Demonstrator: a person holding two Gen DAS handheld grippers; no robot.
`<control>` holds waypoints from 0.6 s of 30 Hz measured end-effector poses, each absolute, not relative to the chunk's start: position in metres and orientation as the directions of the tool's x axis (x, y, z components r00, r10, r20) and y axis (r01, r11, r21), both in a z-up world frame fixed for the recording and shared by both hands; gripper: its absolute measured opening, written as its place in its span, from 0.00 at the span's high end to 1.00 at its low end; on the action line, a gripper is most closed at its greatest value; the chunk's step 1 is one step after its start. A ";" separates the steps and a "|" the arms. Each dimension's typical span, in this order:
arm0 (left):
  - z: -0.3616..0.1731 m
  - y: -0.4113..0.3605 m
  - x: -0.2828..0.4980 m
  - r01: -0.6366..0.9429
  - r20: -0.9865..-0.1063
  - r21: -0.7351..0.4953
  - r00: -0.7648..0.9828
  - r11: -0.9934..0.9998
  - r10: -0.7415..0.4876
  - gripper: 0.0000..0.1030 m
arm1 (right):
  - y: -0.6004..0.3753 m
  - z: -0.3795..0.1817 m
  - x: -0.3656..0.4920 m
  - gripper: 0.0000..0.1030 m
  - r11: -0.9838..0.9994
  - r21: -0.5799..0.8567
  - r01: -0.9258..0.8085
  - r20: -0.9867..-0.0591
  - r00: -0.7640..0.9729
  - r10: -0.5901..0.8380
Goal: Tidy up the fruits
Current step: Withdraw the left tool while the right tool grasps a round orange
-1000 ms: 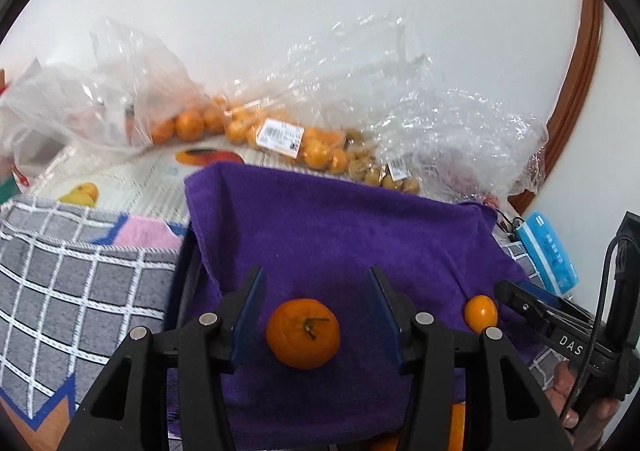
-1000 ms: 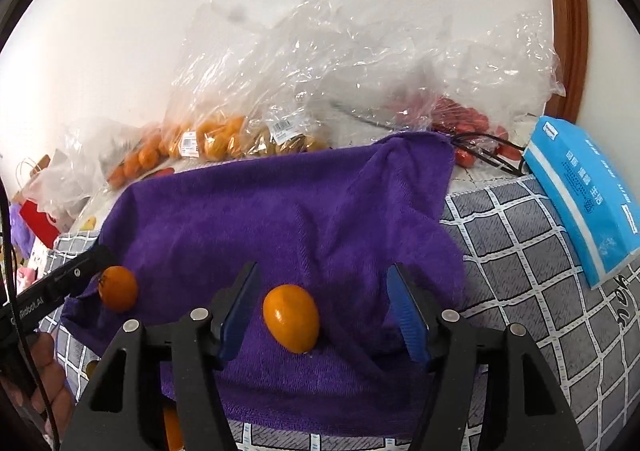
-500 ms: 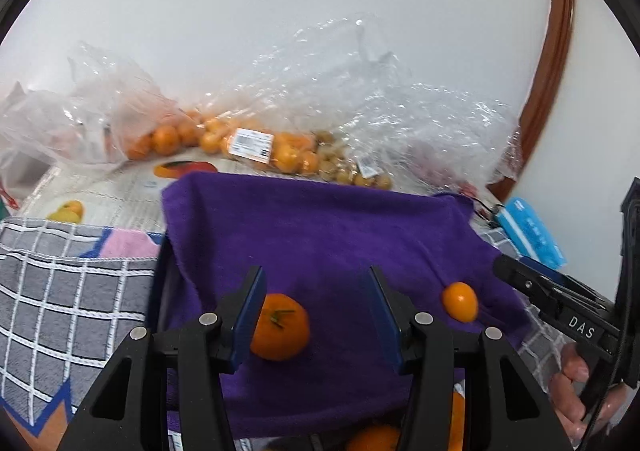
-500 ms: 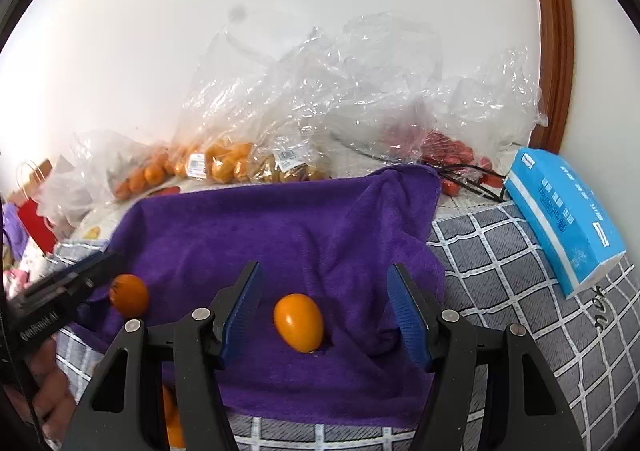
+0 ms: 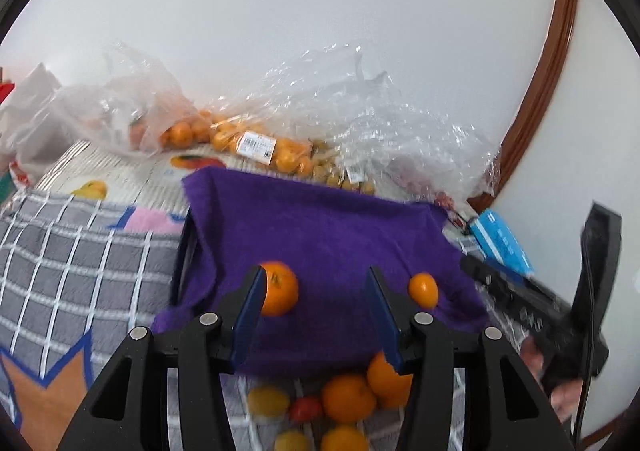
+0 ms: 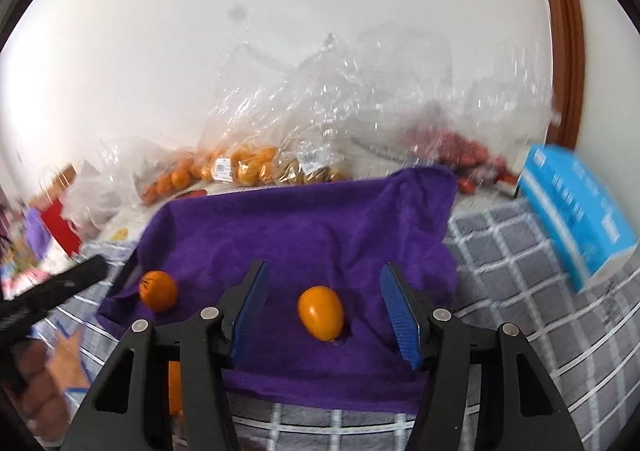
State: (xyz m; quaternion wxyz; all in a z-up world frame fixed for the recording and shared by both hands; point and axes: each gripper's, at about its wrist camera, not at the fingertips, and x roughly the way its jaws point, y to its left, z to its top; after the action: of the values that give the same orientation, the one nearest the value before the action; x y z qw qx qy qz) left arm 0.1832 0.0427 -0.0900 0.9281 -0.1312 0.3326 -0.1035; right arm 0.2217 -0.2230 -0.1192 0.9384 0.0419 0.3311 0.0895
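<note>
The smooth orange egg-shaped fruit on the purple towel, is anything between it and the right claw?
No. The smooth orange egg-shaped fruit lies on the purple towel, in line with the open right claw, with nothing visible between them.

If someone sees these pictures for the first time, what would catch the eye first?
Probably the purple towel spread in the middle, with two orange fruits on it: a round mandarin near its left edge and an oval orange fruit between the fingers of the open right claw. Behind the towel, crinkled clear bags of fruit lie along the white wall.
</note>
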 end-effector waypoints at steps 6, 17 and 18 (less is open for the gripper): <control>-0.111 0.059 0.154 0.068 -0.660 -0.266 0.715 0.962 -0.233 0.51 | -0.220 -0.115 0.194 0.38 0.975 0.169 -0.146 -0.652 0.725 0.221; -0.152 0.092 0.122 -0.003 -0.692 -0.248 0.700 0.969 -0.175 0.51 | -0.174 -0.148 0.125 0.34 0.952 0.142 -0.270 -0.715 0.638 0.287; -0.156 0.095 0.124 -0.021 -0.717 -0.257 0.675 0.966 -0.176 0.51 | -0.170 -0.155 0.124 0.34 0.951 0.129 -0.281 -0.726 0.626 0.284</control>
State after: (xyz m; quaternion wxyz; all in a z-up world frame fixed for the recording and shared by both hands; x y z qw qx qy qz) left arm 0.1243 0.0946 -0.1561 0.9068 -0.1230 0.4009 -0.0427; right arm 0.1236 -0.1695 -0.1547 0.9017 0.0016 0.4031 0.1566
